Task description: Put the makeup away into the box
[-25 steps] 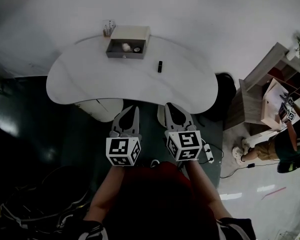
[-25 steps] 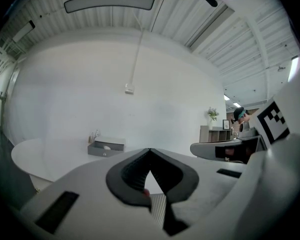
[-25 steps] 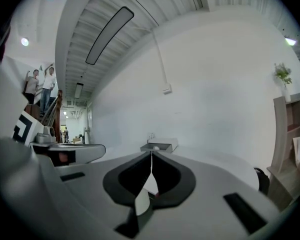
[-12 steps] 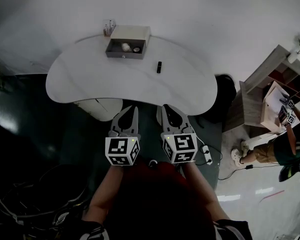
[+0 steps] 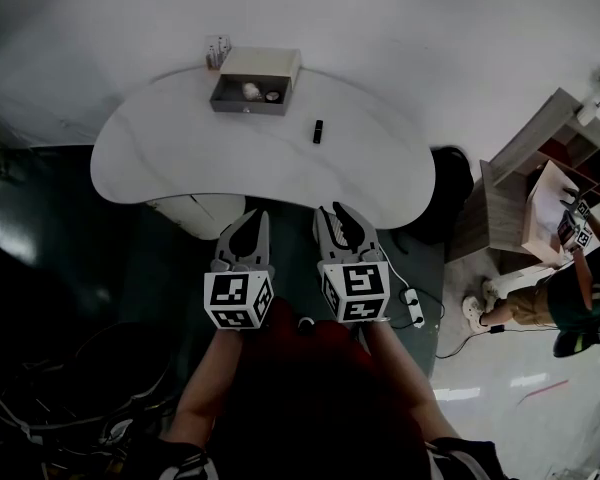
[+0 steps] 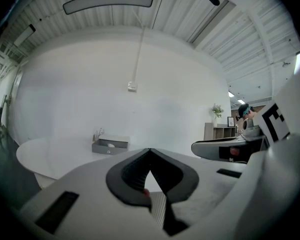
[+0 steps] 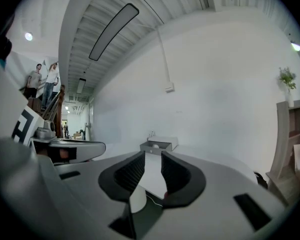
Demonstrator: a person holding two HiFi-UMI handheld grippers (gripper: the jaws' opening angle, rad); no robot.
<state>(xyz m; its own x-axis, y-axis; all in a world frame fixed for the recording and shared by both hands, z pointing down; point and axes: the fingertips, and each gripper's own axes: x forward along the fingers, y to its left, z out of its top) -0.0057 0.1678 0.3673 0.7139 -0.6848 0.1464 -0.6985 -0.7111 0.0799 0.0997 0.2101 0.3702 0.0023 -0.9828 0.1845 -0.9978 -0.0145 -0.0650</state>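
- Since the earlier frames, only the right gripper had changed. Its fingers had just been opening from shut to a narrow gap, with nothing between them, and both hands otherwise kept their place.
- The surface, white and curved, lay ahead of both grippers, which hung short of its near edge.
- The box sat at the far edge. Its tray was open toward the person and already held a pale item and a round item.
- The left gripper pointed toward the surface, its fingers closed tip to tip and empty.
- The makeup, a small dark stick, lay alone on the surface. It was right of the box and nearer the person, well apart from either gripper.
- Judged from this, the step in hand was the start of a reach for the makeup, with nothing held yet. The next move would call for carrying the right gripper forward over the surface, spreading its fingers wider and lining them across the stick's narrow side before closing.
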